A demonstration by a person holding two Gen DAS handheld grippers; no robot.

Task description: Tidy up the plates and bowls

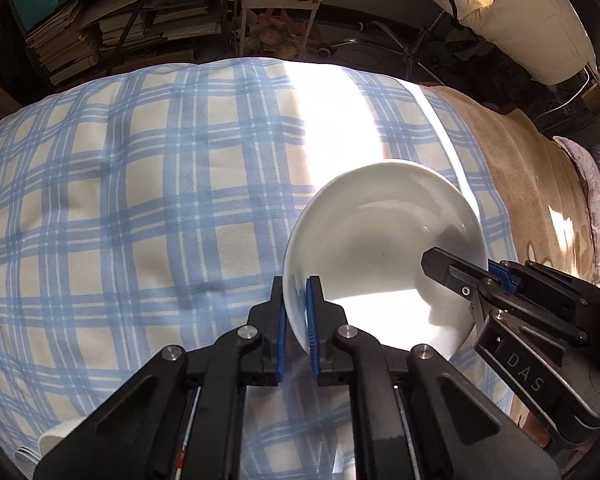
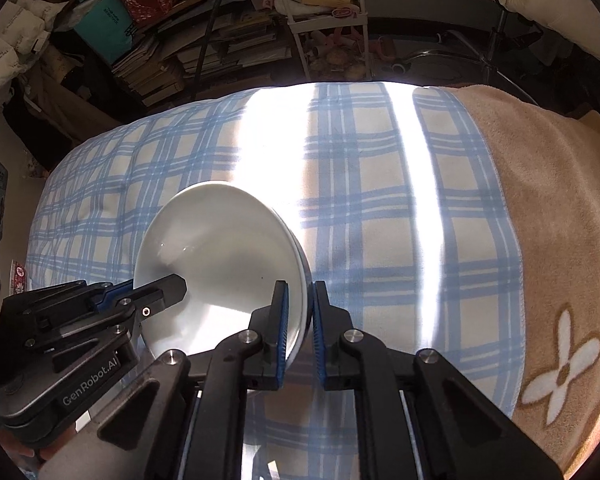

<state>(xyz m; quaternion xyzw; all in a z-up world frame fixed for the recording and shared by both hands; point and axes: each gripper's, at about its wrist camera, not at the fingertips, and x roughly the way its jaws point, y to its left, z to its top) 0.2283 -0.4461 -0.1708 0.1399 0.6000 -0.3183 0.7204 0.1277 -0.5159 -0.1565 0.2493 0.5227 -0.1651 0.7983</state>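
Claws, left (image 1: 296, 320) and right (image 2: 300, 320), clamp white bowl (image 1: 380, 248) above plaid blanket (image 1: 140, 200).

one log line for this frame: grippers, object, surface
left gripper: shut on white bowl rim | right gripper: shut on opposite rim | bowl: tilted, held by both | under it: blue plaid blanket

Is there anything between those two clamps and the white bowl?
Nothing visible. The left hand-held gripper already pinches the white bowl's rim on one side, and the right hand-held gripper straddles the opposite rim. Below lies only the plaid blanket.
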